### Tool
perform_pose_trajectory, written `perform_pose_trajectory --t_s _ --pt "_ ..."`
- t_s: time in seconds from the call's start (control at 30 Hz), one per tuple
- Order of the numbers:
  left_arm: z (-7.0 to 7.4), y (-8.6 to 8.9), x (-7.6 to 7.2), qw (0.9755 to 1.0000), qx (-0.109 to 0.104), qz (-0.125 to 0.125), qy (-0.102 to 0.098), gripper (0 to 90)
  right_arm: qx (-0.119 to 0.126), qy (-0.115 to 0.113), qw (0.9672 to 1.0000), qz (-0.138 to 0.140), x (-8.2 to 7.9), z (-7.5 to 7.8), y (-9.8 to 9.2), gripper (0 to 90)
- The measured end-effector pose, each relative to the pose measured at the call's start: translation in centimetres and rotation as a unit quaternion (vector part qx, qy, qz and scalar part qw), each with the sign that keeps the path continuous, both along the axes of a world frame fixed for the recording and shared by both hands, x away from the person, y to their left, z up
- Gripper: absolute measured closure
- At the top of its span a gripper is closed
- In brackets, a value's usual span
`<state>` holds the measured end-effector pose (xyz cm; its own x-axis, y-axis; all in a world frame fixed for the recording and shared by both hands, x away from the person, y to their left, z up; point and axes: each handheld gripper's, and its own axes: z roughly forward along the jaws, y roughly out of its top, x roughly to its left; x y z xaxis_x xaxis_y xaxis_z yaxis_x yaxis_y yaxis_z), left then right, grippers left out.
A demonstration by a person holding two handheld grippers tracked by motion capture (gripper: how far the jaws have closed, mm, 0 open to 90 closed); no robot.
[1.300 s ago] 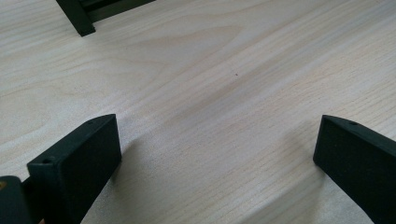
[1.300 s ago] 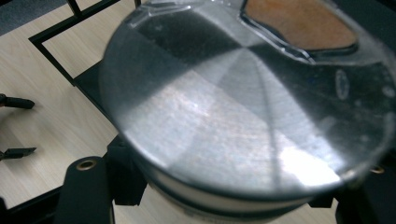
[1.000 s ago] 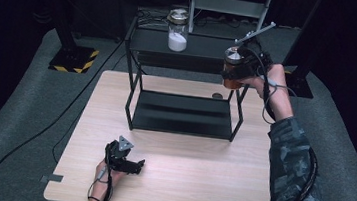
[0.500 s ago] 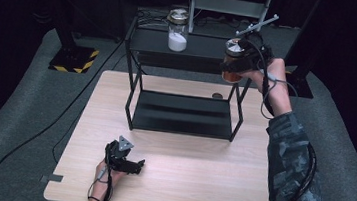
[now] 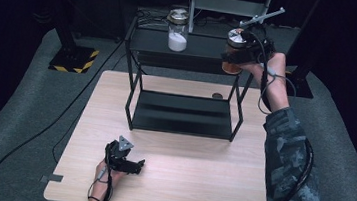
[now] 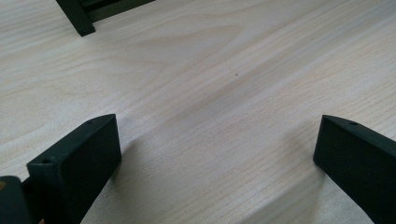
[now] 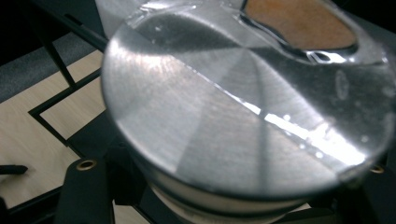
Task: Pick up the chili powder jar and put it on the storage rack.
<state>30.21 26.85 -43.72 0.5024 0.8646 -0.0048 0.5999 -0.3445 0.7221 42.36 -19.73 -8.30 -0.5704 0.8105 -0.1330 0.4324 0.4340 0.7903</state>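
Rack at the back of the surface, claws at opposite corners

On the surface (image 5: 183,181) stands a two-tier rack (image 5: 186,81); one jar (image 5: 178,30) sits on its top shelf at left, another jar (image 5: 232,53) at its right end in the right claw (image 5: 241,54). The left claw (image 5: 127,163) lies near the front left.

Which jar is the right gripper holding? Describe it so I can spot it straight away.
Find the black two-tier rack at the table's far edge. At its top shelf's right end, the right gripper clamps a glass jar with a metal lid. It holds orange-brown contents, unlike the white-filled jar standing left of it.
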Motion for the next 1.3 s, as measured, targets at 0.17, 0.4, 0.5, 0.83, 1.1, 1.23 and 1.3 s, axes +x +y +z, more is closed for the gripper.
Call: perform_pose_trajectory --t_s 0.17,0.4,0.5,0.83,1.1,1.23,1.3 --pt "0.0 0.0 0.0 1.0000 0.000 0.000 0.000 0.3 0.010 -0.008 0.9999 -0.009 0.3 0.0 0.1 31.1" --pt "0.0 0.0 0.0 1.0000 0.000 0.000 0.000 0.3 0.013 -0.018 0.9995 -0.022 0.9 0.0 1.0 31.1" --pt "0.0 0.0 0.0 1.0000 0.000 0.000 0.000 0.3 0.013 -0.021 0.9994 -0.024 1.1 0.0 1.4 31.1" --pt "0.0 0.0 0.0 1.0000 0.000 0.000 0.000 0.4 0.022 -0.019 0.9991 -0.031 2.9 0.1 2.7 31.1" --pt "0.0 0.0 0.0 1.0000 0.000 -0.001 -0.001 0.5 0.025 -0.012 0.9987 -0.042 4.2 -0.1 3.7 31.1" --pt "0.0 0.0 0.0 1.0000 0.000 -0.001 -0.001 0.5 0.025 -0.008 0.9986 -0.047 4.9 -0.3 4.2 31.1" --pt "0.0 0.0 0.0 1.0000 0.000 -0.001 0.000 0.5 0.023 -0.006 0.9985 -0.050 5.2 -0.4 4.4 31.1"
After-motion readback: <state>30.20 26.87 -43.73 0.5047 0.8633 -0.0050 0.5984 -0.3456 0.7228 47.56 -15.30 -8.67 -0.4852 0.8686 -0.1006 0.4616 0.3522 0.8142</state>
